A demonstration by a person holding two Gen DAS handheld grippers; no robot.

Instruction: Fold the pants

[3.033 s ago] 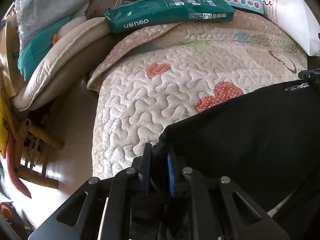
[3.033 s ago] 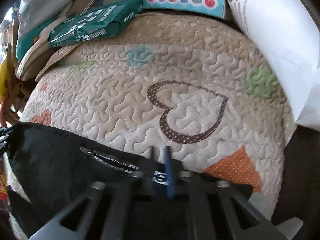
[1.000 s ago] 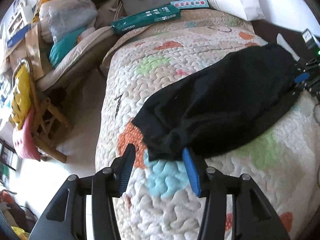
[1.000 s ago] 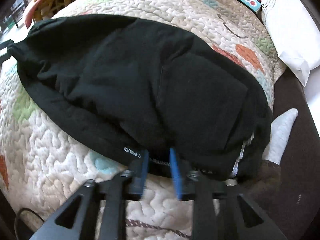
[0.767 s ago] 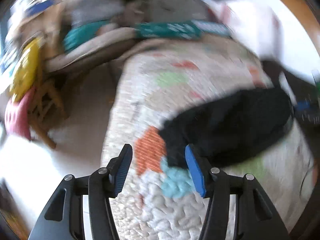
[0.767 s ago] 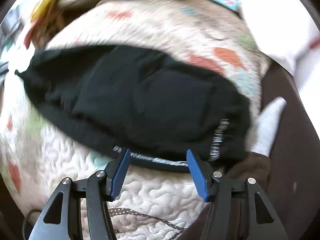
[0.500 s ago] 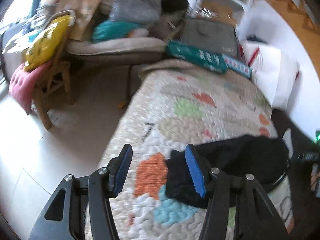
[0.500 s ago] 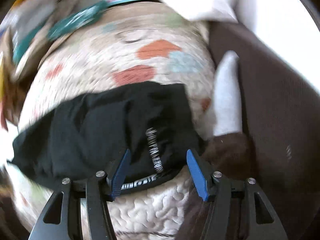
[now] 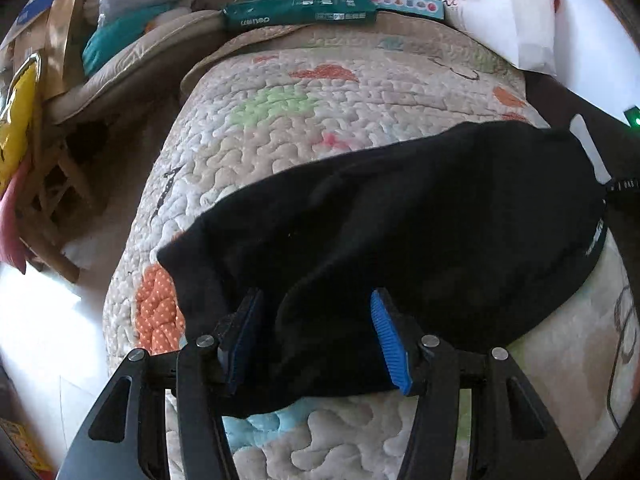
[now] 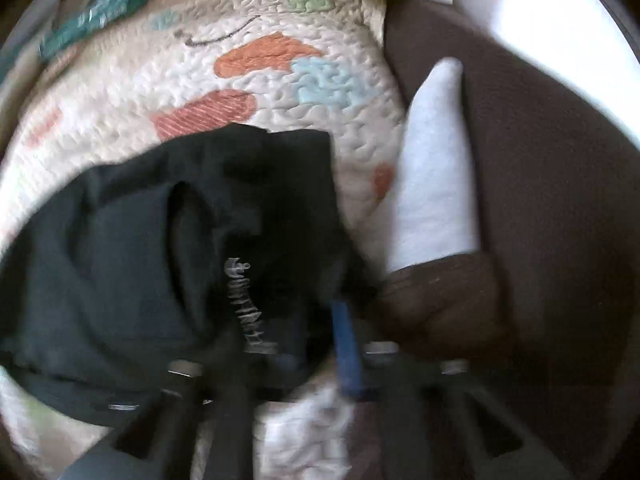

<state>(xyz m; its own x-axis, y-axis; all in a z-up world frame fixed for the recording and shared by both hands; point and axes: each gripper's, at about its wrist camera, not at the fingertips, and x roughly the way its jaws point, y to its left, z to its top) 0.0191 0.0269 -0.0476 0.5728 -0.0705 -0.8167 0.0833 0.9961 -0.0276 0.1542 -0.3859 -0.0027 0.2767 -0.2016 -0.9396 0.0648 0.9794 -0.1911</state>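
On the quilt point(image 9: 280, 168), black pants point(image 9: 420, 240) — left gripper point(image 9: 316, 340) wide astride them, right gripper point(image 10: 320, 336) just clamped on them.

Left tool point(image 9: 316, 336): black linkage arms, silver screw heads, ribbed blue pads point(image 9: 390, 344)

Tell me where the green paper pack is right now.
In the left wrist view, the green paper pack lies at the far end of the quilt, beside a light blue box, well beyond the black pants.
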